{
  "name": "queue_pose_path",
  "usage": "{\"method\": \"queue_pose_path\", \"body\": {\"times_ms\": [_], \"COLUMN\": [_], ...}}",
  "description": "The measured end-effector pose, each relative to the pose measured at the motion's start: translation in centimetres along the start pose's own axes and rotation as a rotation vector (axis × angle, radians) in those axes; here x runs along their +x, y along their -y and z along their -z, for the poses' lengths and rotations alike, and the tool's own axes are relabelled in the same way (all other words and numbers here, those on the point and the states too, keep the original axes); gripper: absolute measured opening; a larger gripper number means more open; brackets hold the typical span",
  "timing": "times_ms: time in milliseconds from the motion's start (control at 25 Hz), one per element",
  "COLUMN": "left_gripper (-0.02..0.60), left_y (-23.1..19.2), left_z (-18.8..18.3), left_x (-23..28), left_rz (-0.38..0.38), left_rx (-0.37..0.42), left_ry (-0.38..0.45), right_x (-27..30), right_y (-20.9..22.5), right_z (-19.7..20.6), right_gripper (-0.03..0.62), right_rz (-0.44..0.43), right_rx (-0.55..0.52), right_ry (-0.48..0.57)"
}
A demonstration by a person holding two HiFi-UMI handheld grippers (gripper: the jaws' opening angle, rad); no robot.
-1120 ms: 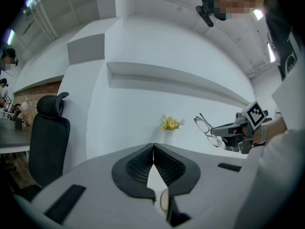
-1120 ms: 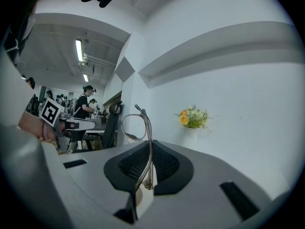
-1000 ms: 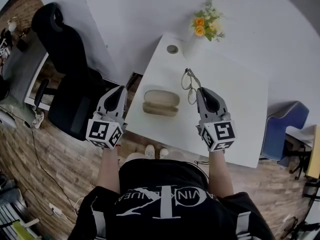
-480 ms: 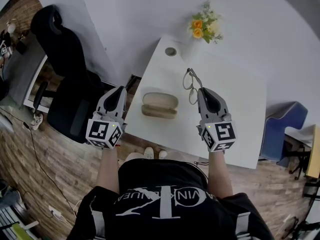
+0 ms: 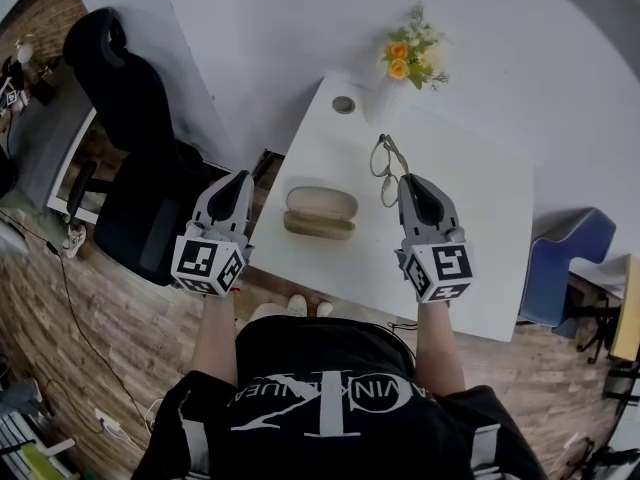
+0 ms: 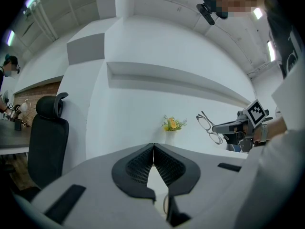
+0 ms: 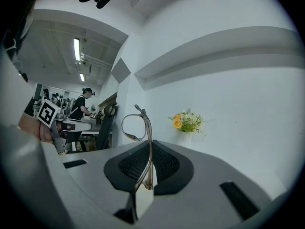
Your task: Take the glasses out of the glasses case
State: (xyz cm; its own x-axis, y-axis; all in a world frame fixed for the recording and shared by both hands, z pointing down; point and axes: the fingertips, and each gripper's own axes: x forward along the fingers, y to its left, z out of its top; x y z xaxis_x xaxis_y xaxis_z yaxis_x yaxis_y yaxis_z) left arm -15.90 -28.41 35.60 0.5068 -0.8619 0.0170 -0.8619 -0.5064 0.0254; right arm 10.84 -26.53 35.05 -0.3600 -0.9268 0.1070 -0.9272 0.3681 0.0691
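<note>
On the white table (image 5: 470, 238) lies the beige glasses case (image 5: 320, 211), between my two grippers; whether its lid is up I cannot tell. My right gripper (image 5: 408, 181) is shut on a temple of the thin-framed glasses (image 5: 384, 168) and holds them in the air, to the right of the case. In the right gripper view the glasses (image 7: 137, 127) rise from the closed pads of the right gripper (image 7: 149, 149). My left gripper (image 5: 240, 180) hovers left of the table's edge. It is the left gripper (image 6: 153, 149), shut with nothing in it. From there the glasses (image 6: 208, 127) show at the right.
A white vase with yellow and orange flowers (image 5: 412, 53) stands at the table's far edge, beside a round cable hole (image 5: 344, 104). A black office chair (image 5: 130, 118) is to the left, a blue seat (image 5: 565, 253) to the right. The floor is wood.
</note>
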Motion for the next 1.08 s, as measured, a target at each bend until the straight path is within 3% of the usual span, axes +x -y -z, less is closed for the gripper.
{"method": "queue_pose_path", "body": {"times_ms": [1080], "left_gripper": [0.015], "left_y": [0.32], "left_z": [0.58], "left_x": [0.28], "left_rz": [-0.019], "left_rx": [-0.006], "left_ry": [-0.020], "right_x": [0.45], "right_y": [0.46], "right_z": [0.76], "right_gripper": [0.035], "right_rz": [-0.027], "right_rx": [0.017], "right_ry": [-0.014]}}
